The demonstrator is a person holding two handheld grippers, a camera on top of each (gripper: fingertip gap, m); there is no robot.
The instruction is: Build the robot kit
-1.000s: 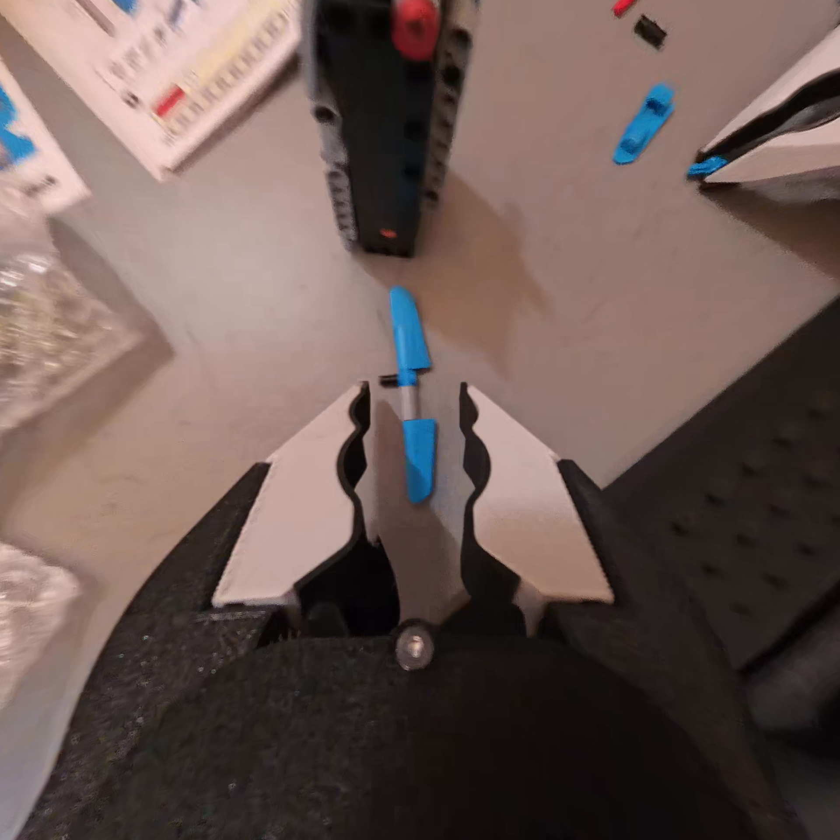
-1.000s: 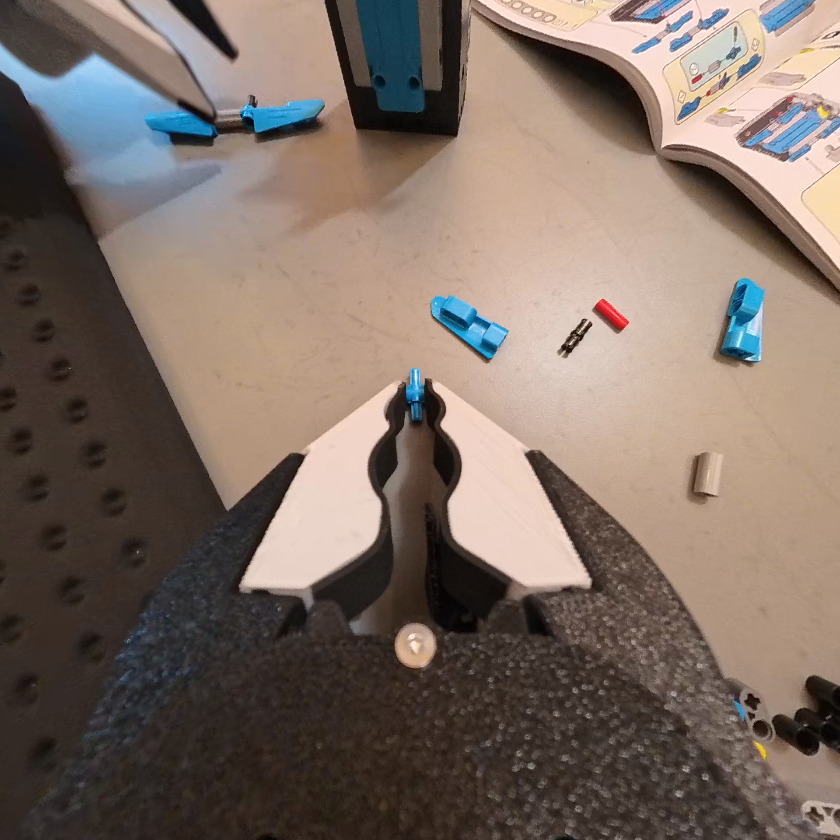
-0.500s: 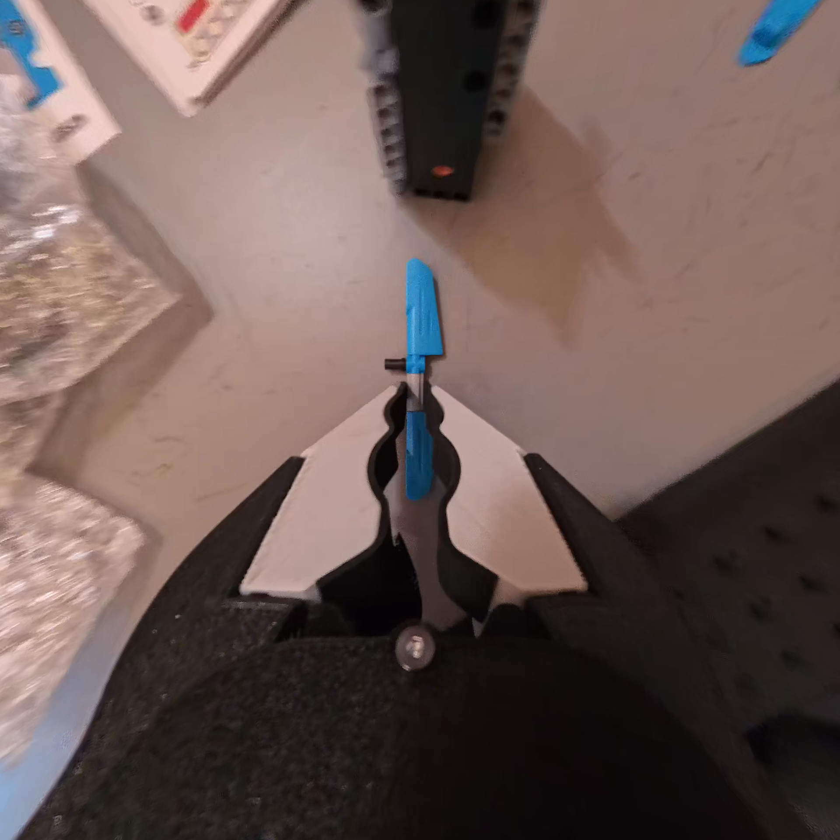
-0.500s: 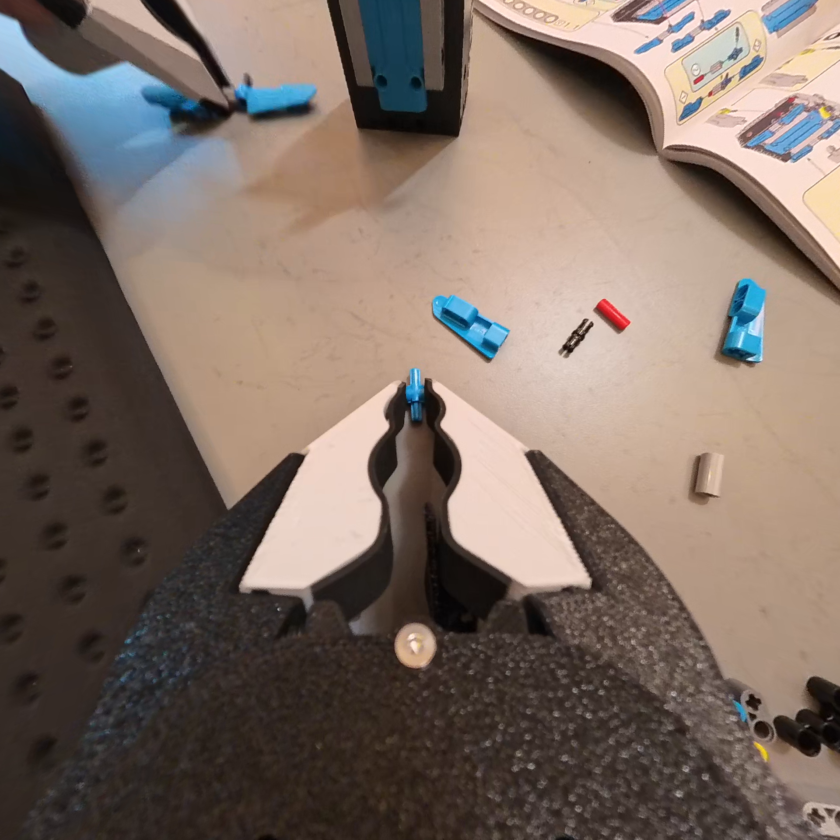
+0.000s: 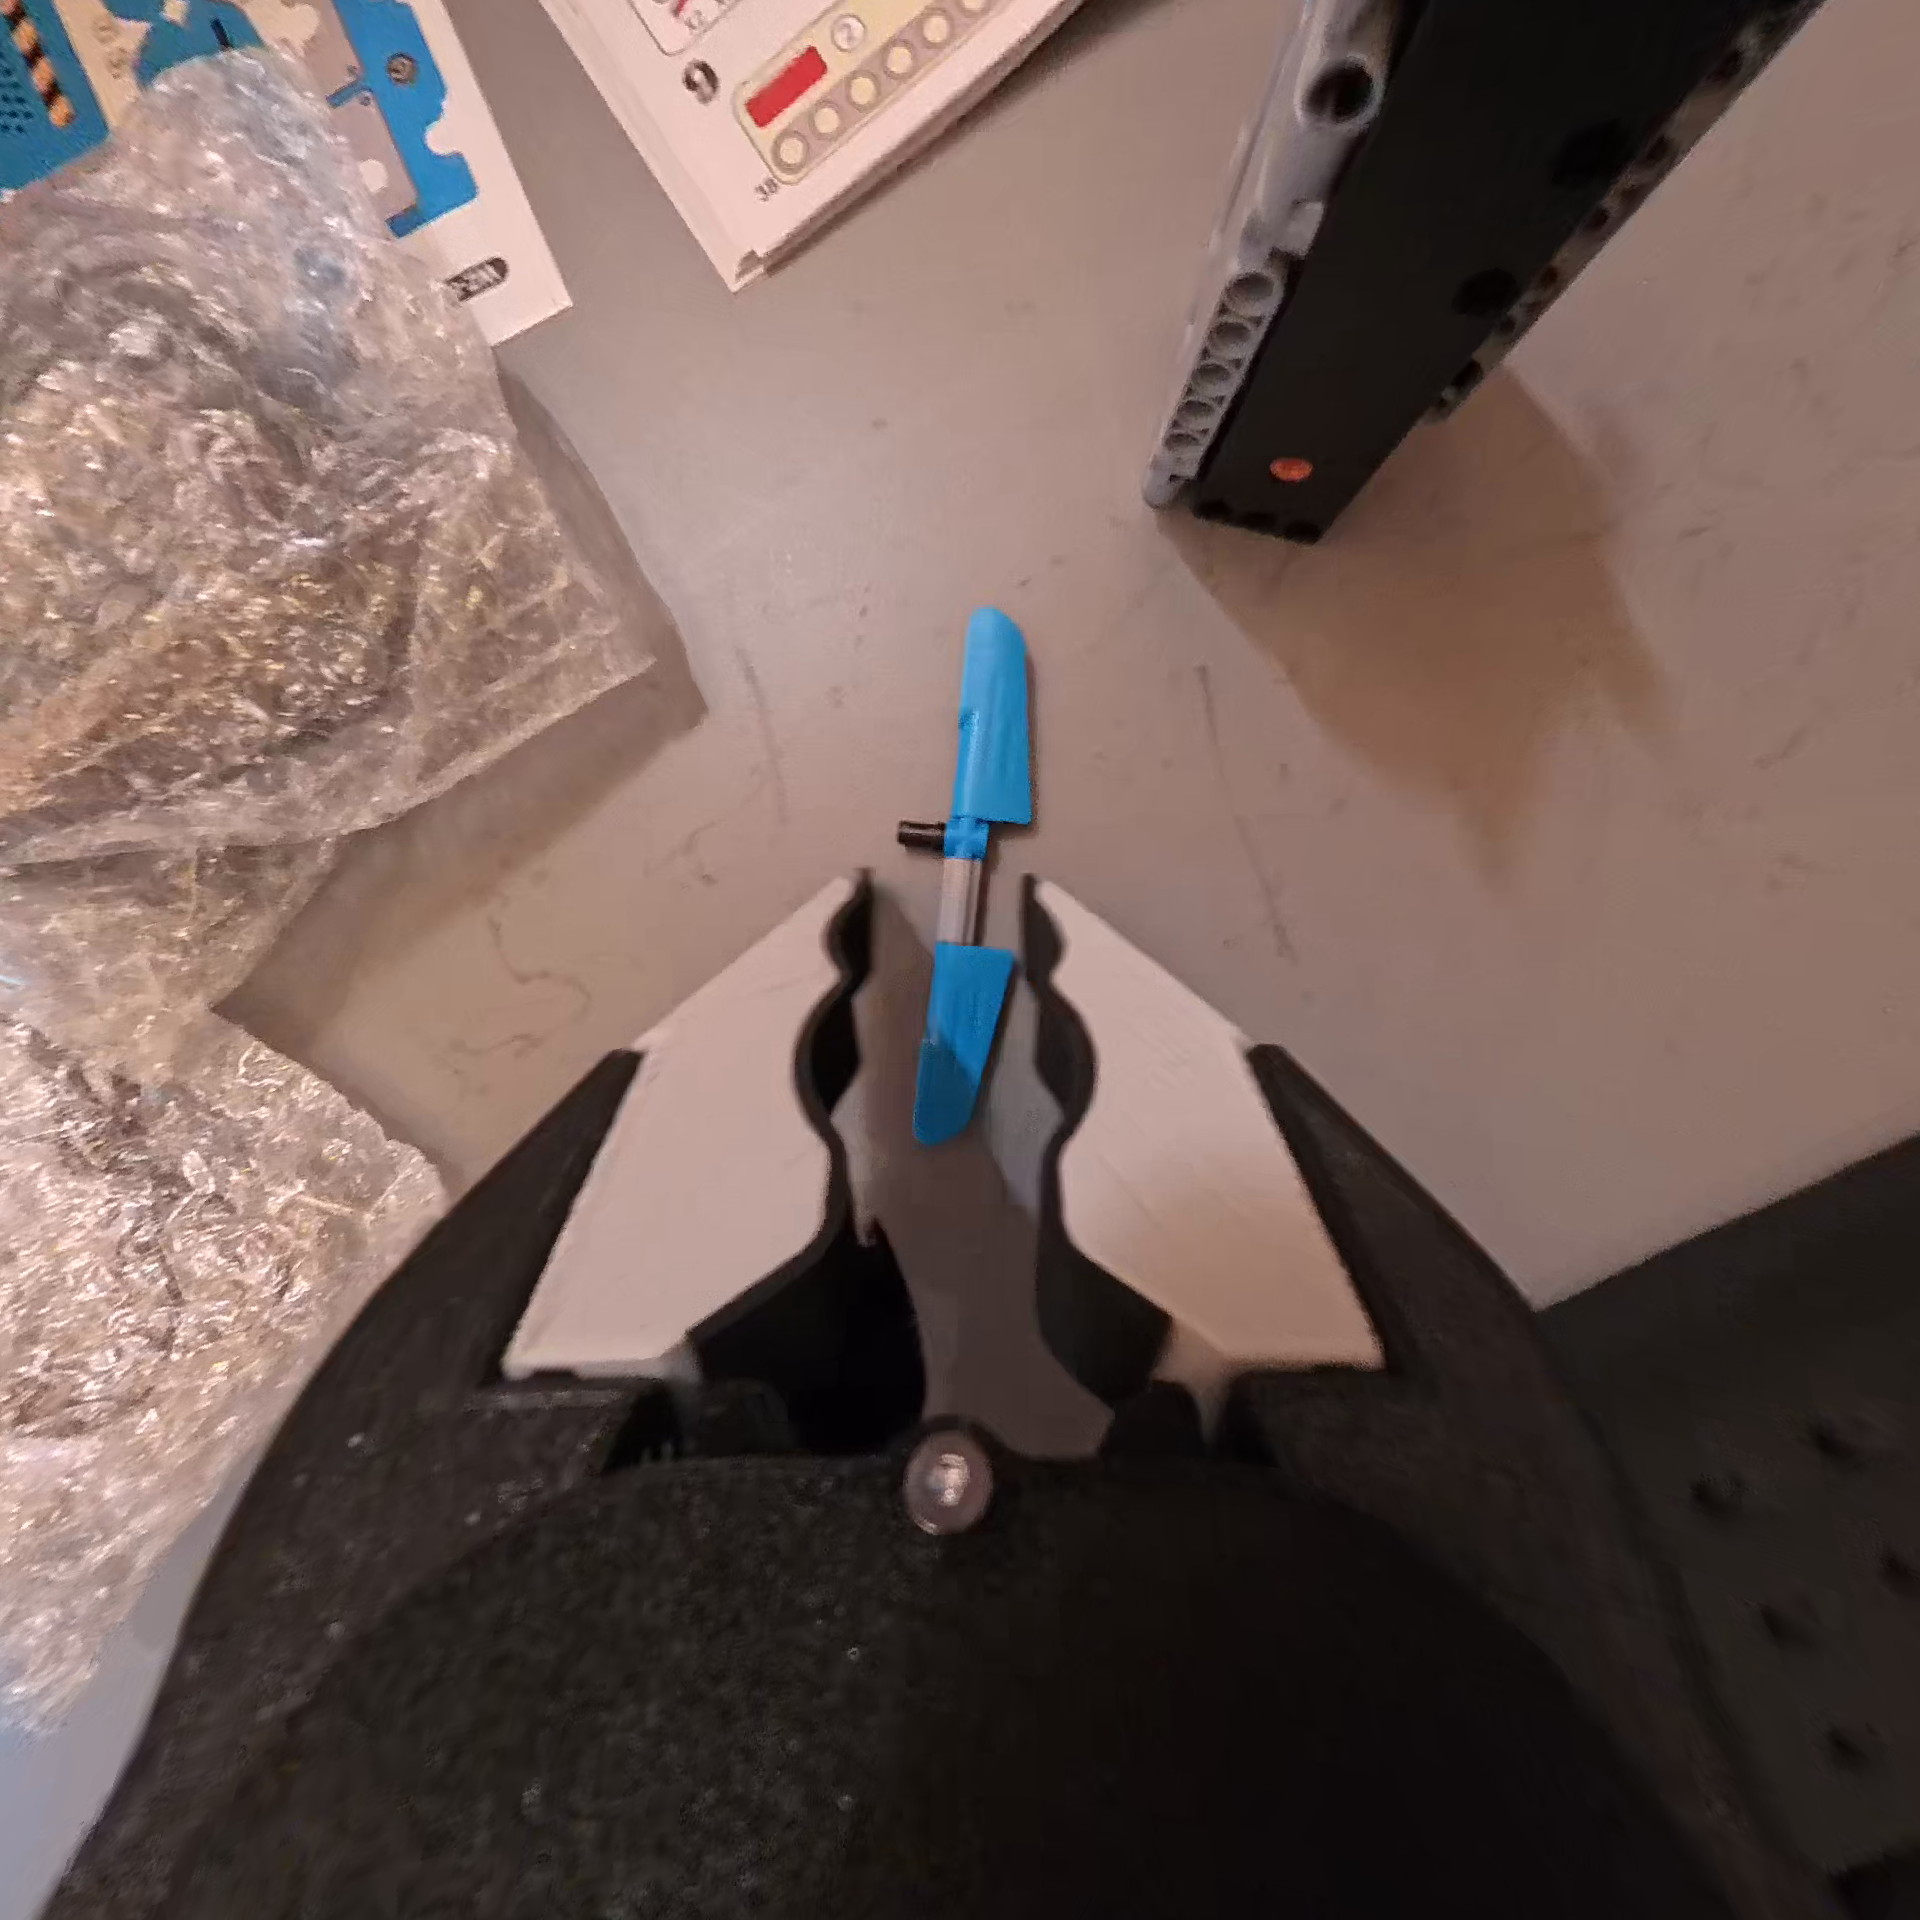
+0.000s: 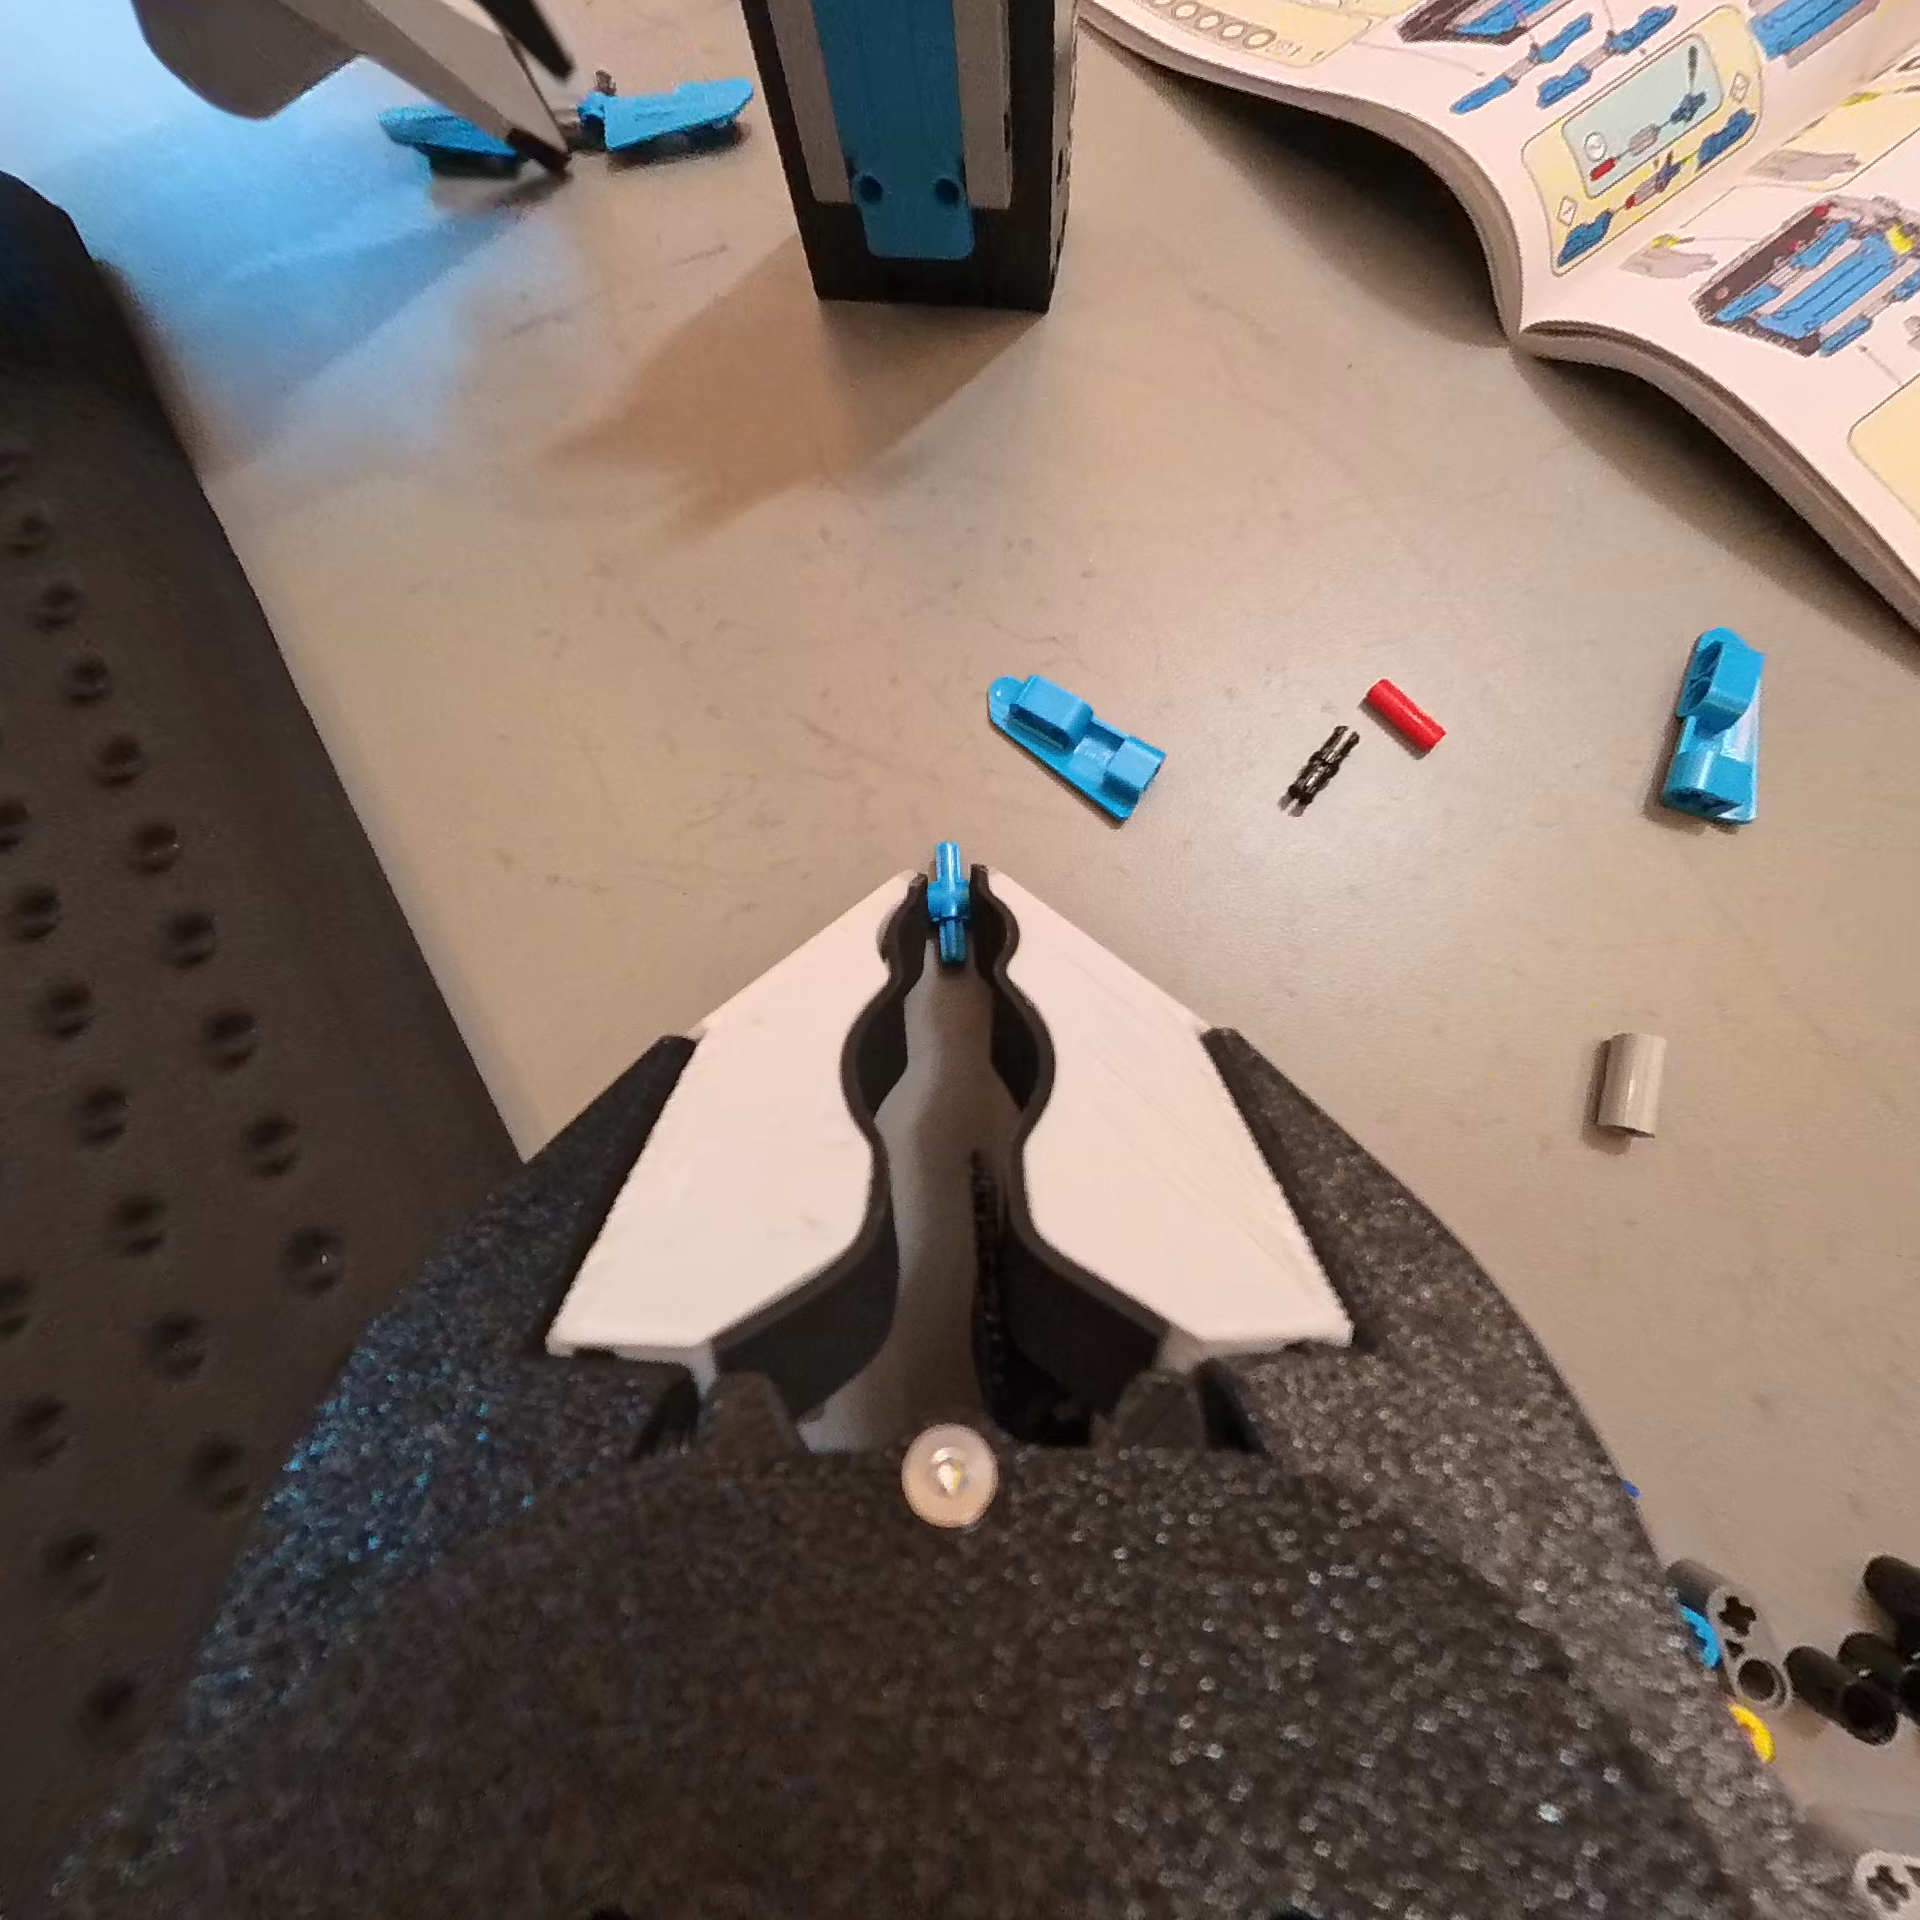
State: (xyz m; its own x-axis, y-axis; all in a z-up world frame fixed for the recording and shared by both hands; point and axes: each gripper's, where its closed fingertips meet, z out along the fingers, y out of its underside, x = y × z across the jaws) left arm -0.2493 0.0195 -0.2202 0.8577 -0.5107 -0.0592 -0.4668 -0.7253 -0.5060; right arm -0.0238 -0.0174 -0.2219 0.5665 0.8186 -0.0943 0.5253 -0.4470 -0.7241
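Note:
In the left wrist view, my left gripper [image 5: 945, 883] is open, its jaws a little apart. A blue assembly [image 5: 971, 997], two blue panels on a grey axle with a black pin, lies on the table between the fingertips, untouched by either. My right gripper [image 6: 948, 883] is shut on a small blue pin [image 6: 948, 904], held just above the table. The right wrist view shows the left gripper [image 6: 551, 151] far off at the top left, over the blue assembly [image 6: 665, 109]. A black and blue block build [image 6: 914, 156] stands beside it and also shows in the left wrist view [image 5: 1351, 260].
Loose on the table are a blue panel [image 6: 1075, 743], black pin [image 6: 1322, 764], red piece [image 6: 1405, 712], blue connector [image 6: 1714, 743] and grey sleeve [image 6: 1629, 1081]. An open booklet [image 6: 1662, 208] lies at the back right. Clear plastic bags [image 5: 208, 468] lie left. A black perforated board [image 6: 125, 935] borders the table. Spacing between my two grippers at the tips: around 25 cm.
My left gripper closed around the blue assembly's axle half a second ago and has now opened a little again. The left view has shifted left. The right gripper has not moved.

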